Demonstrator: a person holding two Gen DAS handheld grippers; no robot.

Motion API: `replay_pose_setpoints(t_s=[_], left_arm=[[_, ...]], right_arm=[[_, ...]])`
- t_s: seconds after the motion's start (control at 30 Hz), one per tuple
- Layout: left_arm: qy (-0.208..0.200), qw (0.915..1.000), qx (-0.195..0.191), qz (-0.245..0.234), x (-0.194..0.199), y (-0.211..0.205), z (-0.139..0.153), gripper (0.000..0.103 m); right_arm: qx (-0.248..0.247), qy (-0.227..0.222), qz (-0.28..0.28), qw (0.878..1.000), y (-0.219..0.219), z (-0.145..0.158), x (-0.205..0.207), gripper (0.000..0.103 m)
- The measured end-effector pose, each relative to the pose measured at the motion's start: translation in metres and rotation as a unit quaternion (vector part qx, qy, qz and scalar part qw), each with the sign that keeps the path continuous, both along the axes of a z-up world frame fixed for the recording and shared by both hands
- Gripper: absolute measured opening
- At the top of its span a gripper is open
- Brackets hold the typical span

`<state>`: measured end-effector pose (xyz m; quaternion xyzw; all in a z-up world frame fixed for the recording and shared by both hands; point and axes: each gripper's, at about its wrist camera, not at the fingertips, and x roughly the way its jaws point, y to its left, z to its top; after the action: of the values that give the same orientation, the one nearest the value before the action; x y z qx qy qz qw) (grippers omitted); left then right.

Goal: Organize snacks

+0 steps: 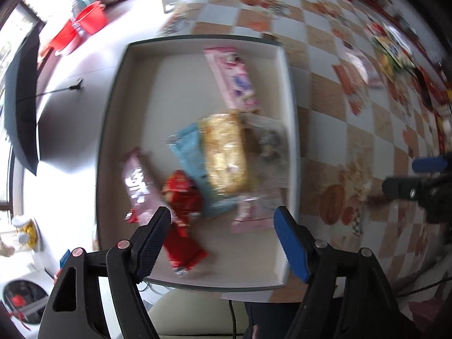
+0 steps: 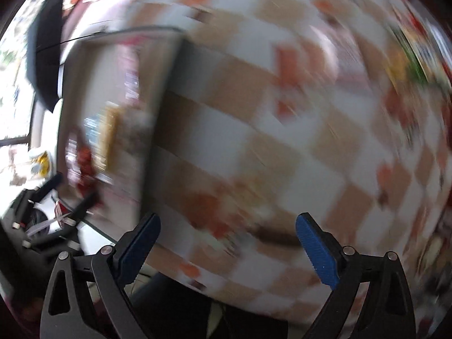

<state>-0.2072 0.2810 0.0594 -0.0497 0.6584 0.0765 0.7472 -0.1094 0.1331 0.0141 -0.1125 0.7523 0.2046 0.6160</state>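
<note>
A checkered tablecloth [image 1: 325, 107] covers the table; red buckets [image 1: 84, 25] stand on pale floor [image 1: 65, 107].

A white tray [image 1: 288, 84] holds pink [image 1: 231, 76], golden [image 1: 224, 152], light blue [image 1: 186, 149], maroon [image 1: 137, 180] and red [image 1: 183, 217] packets. The desk [image 1: 325, 99] cloth is checked tan and white. Red buckets [image 1: 84, 25] sit at ten o'clock.

Both wrist views downward, sharing tray [image 1: 289, 90].

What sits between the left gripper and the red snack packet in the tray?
Nothing visible. The left gripper is open above the white tray, and the red packet lies directly ahead between its fingers, with a maroon packet beside it, not across it.
</note>
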Motion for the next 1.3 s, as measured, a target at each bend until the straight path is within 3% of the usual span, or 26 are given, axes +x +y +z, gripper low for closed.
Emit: replay_pose_setpoints(t_s=[0.13, 0.3, 0.4, 0.53, 0.6, 0.73, 0.8, 0.83, 0.9, 0.97, 1.0, 1.17, 1.3], left_arm=[[0.004, 0.9993, 0.0, -0.037, 0.009, -0.024, 0.0, 0.078], [0.007, 0.9979, 0.0, -0.064, 0.016, -0.043, 0.003, 0.079], [0.009, 0.997, 0.003, -0.077, 0.017, -0.051, 0.005, 0.079], [0.017, 0.9958, 0.012, -0.089, 0.014, -0.058, 0.008, 0.079], [0.023, 0.9954, 0.016, -0.092, 0.011, -0.06, 0.009, 0.079], [0.033, 0.9935, 0.028, -0.105, 0.006, -0.065, 0.011, 0.079], [0.038, 0.993, 0.029, -0.108, 0.005, -0.067, 0.01, 0.079], [0.041, 0.9927, 0.03, -0.11, 0.005, -0.068, 0.009, 0.079], [0.044, 0.9924, 0.029, -0.112, 0.007, -0.071, 0.008, 0.079], [0.042, 0.9925, 0.027, -0.112, 0.01, -0.075, 0.008, 0.079], [0.041, 0.9924, 0.026, -0.113, 0.013, -0.077, 0.008, 0.079], [0.037, 0.9912, 0.022, -0.126, 0.022, -0.091, 0.01, 0.079], [0.037, 0.9898, 0.02, -0.136, 0.024, -0.101, 0.009, 0.079]], right_arm=[[-0.029, 0.035, -0.071, 0.996, -0.059, -0.024, -0.015, 0.098], [-0.025, 0.109, -0.19, 0.975, -0.113, -0.055, -0.034, 0.098], [0.005, 0.166, -0.274, 0.947, -0.134, -0.073, -0.042, 0.098], [0.055, 0.217, -0.386, 0.895, -0.145, -0.099, -0.045, 0.098], [0.064, 0.221, -0.407, 0.884, -0.141, -0.109, -0.044, 0.098], [0.041, 0.211, -0.414, 0.884, -0.133, -0.12, -0.042, 0.103], [0.019, 0.207, -0.387, 0.898, -0.124, -0.121, -0.039, 0.103], [0.009, 0.202, -0.358, 0.912, -0.117, -0.121, -0.04, 0.103], [-0.008, 0.182, -0.318, 0.93, -0.112, -0.117, -0.042, 0.095], [-0.018, 0.174, -0.293, 0.94, -0.109, -0.113, -0.043, 0.083], [-0.017, 0.174, -0.287, 0.942, -0.11, -0.113, -0.044, 0.079], [-0.016, 0.175, -0.295, 0.939, -0.148, -0.109, -0.043, 0.029], [-0.036, 0.15, -0.3, 0.941, -0.181, -0.107, -0.038, 0.028]])
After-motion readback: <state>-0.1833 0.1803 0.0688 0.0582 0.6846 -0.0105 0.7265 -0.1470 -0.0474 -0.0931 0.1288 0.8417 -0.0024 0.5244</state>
